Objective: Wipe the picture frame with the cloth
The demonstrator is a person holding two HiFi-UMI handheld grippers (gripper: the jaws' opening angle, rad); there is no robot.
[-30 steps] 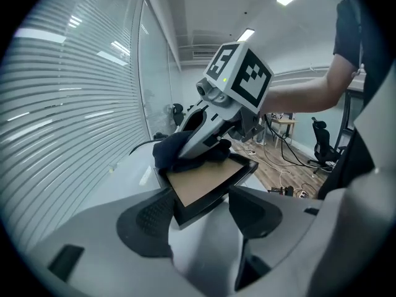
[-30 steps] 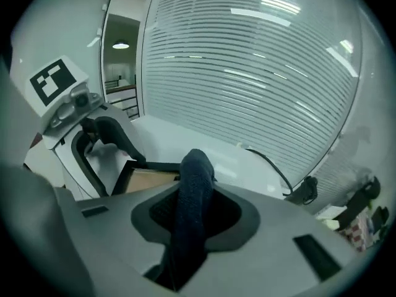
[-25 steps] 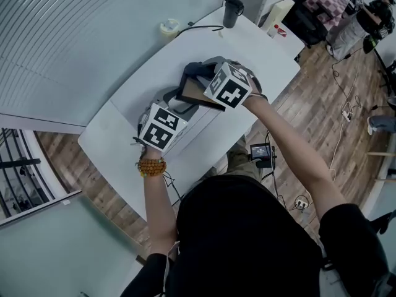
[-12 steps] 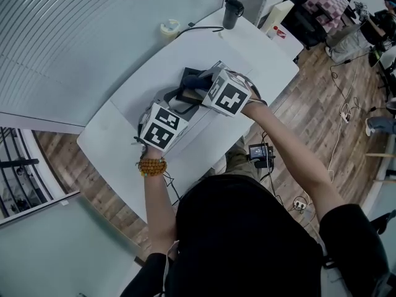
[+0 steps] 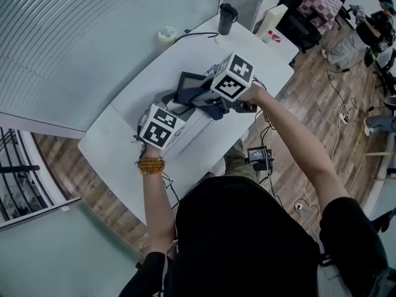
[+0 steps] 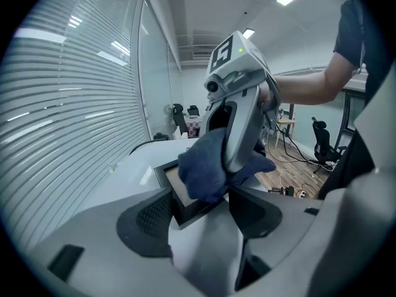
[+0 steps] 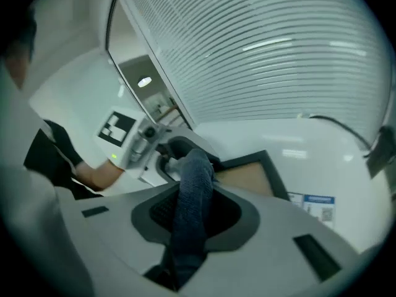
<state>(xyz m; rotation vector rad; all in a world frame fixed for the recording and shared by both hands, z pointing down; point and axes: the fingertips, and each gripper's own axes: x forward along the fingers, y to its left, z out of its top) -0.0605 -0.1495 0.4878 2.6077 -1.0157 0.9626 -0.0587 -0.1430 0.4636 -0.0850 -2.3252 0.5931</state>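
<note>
Within the past second the right gripper has rolled and swung toward 3 o'clock in the head view. Its jaws pinch the dark blue cloth, which has been dragged off the far corner and now drapes over the 4 o'clock side of the picture frame. The left gripper has not shifted. Its jaws are clamped wide on the frame's near corner, holding it tilted above the middle of the white table.

That looks like one wiping stroke ending across the face, with the 10 o'clock corner now bare, so the wiping seems under way rather than finished.

On the table's far end stand a dark tumbler at 12 o'clock and a tape roll at 11 o'clock, joined by a black cable. Slatted blinds fill the 10 o'clock side, and a wood floor lies at 3 o'clock.
</note>
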